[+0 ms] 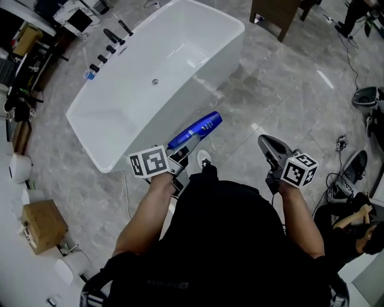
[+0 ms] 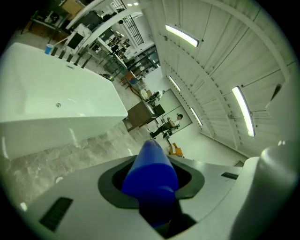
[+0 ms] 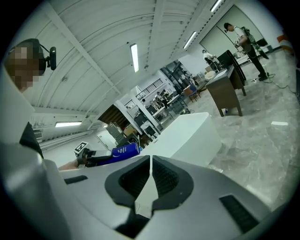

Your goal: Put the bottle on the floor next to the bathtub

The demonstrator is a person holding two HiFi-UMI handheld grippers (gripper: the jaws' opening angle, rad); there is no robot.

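Dark-clothed shoulders and two bare forearms fill the 6 o'clock part of the head view, each hand carrying a gripper. Held in the left gripper is the blue bottle, lying nearly level and pointing away from the person toward 1 o'clock; it is in the air, not on the floor. In the left gripper view both jaws press against the bottle's lower part, one on each side, while its rounded blue body juts forward between them. At about 11 o'clock from the bottle stands the white bathtub, empty, its long side running from 7 to 1 o'clock, and the bottle overlaps the tub's near wall in the head view. Grey marble-patterned floor spreads around the tub. At 3 o'clock from the bottle, well apart from it, is the right gripper; in its own view the jaws meet along a thin seam with nothing between them. Black tap fittings sit on the tub's far rim at 10 o'clock. Farther out, a cardboard box lies at 8 o'clock, and a wooden cabinet stands at 1 o'clock.
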